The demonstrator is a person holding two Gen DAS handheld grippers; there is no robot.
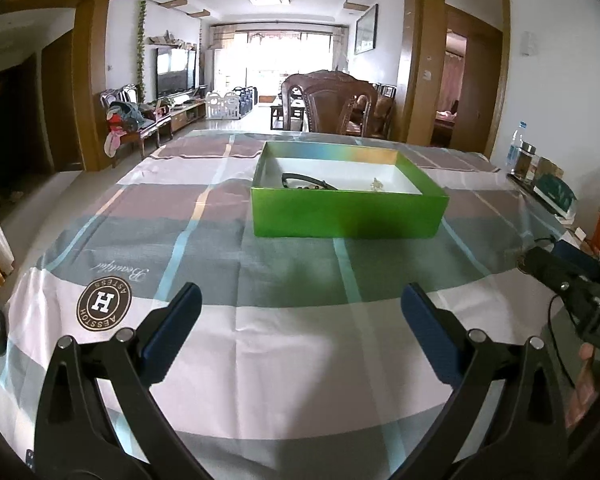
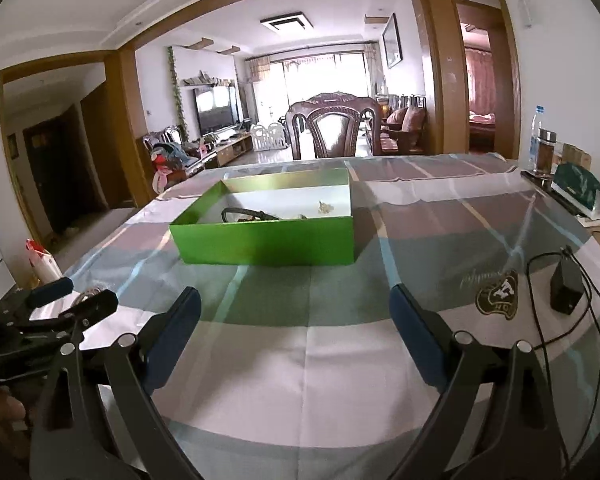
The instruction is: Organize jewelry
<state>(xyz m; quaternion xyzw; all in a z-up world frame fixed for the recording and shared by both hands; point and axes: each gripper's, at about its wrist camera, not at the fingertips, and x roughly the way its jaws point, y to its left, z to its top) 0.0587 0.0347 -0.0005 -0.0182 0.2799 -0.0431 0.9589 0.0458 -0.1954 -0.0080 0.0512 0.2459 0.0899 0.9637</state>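
Note:
A green box (image 1: 348,216) with a white inside stands on the checked tablecloth (image 1: 284,356) ahead of both grippers. Inside it lie a dark bracelet (image 1: 306,181) and a small pale piece of jewelry (image 1: 376,185). The box also shows in the right wrist view (image 2: 268,242), with the dark bracelet (image 2: 246,215) and the pale piece (image 2: 324,208) inside. My left gripper (image 1: 300,304) is open and empty, well short of the box. My right gripper (image 2: 296,308) is open and empty, also short of the box. Each gripper shows at the edge of the other's view.
A small black box (image 2: 566,288) with a cable lies on the cloth at the right. A bottle and a jar (image 2: 542,148) and a green pack (image 2: 578,190) stand along the right edge. A wooden chair (image 2: 334,126) stands behind the table.

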